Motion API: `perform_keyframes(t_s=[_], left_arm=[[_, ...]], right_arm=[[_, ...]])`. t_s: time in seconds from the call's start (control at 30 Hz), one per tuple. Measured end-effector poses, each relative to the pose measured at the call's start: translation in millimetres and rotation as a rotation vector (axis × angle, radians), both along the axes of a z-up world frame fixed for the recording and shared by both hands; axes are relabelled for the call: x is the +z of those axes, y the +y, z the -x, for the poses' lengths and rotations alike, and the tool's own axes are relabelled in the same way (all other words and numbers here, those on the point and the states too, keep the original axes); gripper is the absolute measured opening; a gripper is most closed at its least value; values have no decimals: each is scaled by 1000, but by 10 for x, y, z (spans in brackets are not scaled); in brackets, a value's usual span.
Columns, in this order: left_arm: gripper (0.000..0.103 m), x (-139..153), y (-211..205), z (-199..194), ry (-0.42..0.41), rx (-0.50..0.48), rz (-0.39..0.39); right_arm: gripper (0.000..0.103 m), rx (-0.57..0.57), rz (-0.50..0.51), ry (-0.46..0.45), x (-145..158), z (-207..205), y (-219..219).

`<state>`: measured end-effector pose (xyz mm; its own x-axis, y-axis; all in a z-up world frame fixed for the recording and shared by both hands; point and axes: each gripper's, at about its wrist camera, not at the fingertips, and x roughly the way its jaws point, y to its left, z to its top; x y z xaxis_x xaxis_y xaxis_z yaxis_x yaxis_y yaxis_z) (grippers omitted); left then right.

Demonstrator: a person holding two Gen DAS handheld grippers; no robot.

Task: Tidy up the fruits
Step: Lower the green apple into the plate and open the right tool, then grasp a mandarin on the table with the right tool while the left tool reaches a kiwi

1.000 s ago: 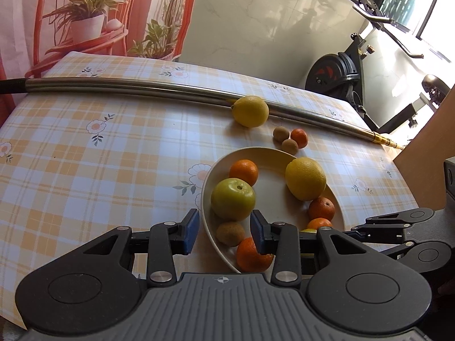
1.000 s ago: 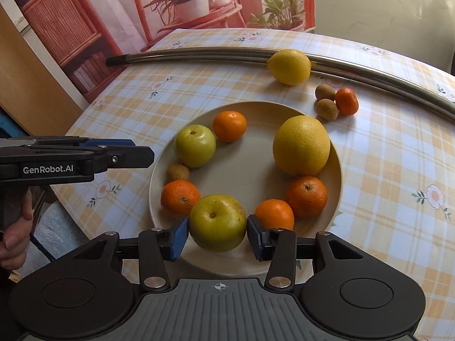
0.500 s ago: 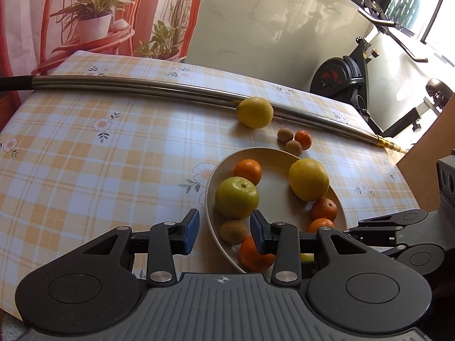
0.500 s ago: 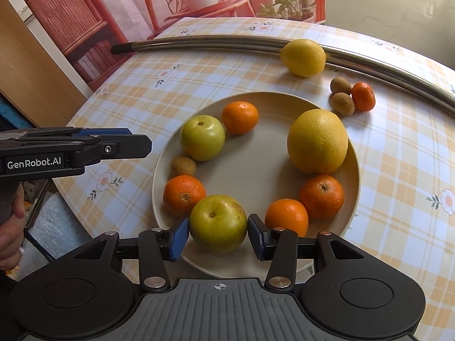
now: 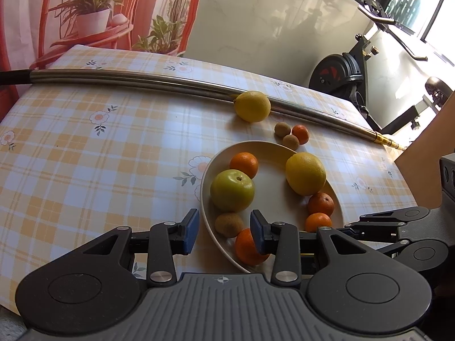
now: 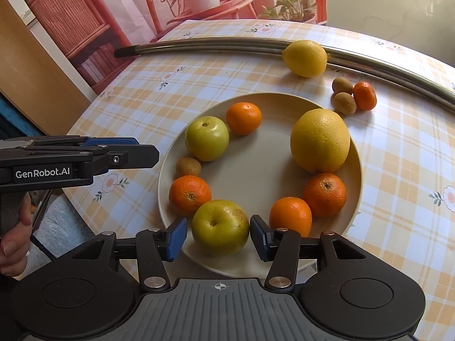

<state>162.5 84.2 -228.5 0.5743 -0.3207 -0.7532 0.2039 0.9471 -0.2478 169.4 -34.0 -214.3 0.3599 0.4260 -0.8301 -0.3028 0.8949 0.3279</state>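
A beige plate holds two green apples, several oranges, a large yellow citrus and a kiwi. My right gripper is open with its pads either side of the near green apple, not touching it. My left gripper is open over the plate's near left rim, by a kiwi and an orange. A lemon, two kiwis and a small orange lie on the table beyond the plate.
A long steel rod lies across the checked tablecloth behind the fruit. The left gripper also shows in the right wrist view, at the table's left edge. An exercise bike stands beyond the table.
Both cameras have drawn back and risen slightly; the fruit sits a little farther off. Both grippers stay open and no fruit has moved.
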Motion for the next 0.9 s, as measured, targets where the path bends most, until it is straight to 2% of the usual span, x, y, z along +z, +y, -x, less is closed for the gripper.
perform_keyframes(t_s=[0.47,0.9], left_arm=[[41,38,9,-11,-13,10,-5],[41,220,-5,-163,-53,10,1]], right_arm=[[47,-62,-29,-93,164,18,-148],[47,-226,-41,-203,378,-103,-644]])
